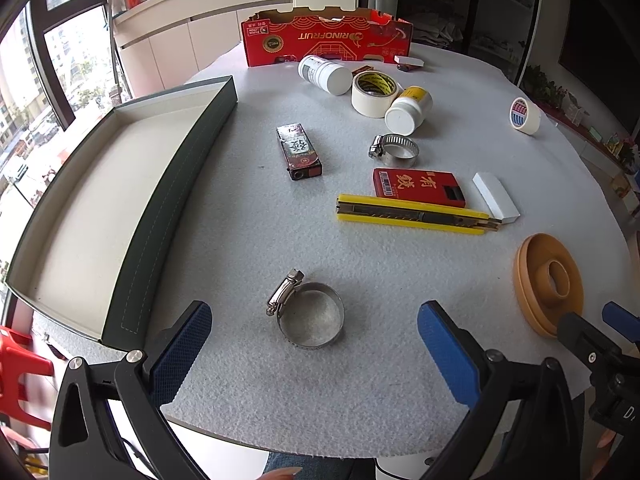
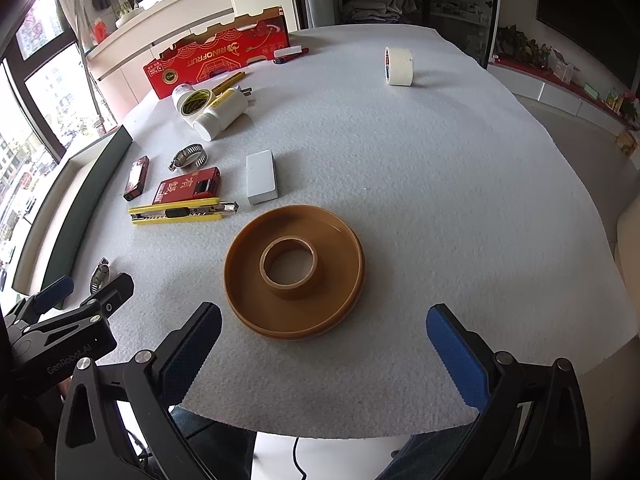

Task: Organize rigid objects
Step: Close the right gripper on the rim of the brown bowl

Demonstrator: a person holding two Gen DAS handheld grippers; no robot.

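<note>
We had both tools spread wide, gripping nothing: left tool (image 1: 314,344) framing the hose clamp (image 1: 308,312) near the tray (image 1: 168,184), right tool (image 2: 324,344) facing the brown spool (image 2: 294,272) on the table (image 2: 460,200).

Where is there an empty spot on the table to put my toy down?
The widest bare patch is the right side of the table, between the brown ring and the lone tape roll. The green tray is empty too. It is crowded around the yellow knife, red box and bottles.
</note>
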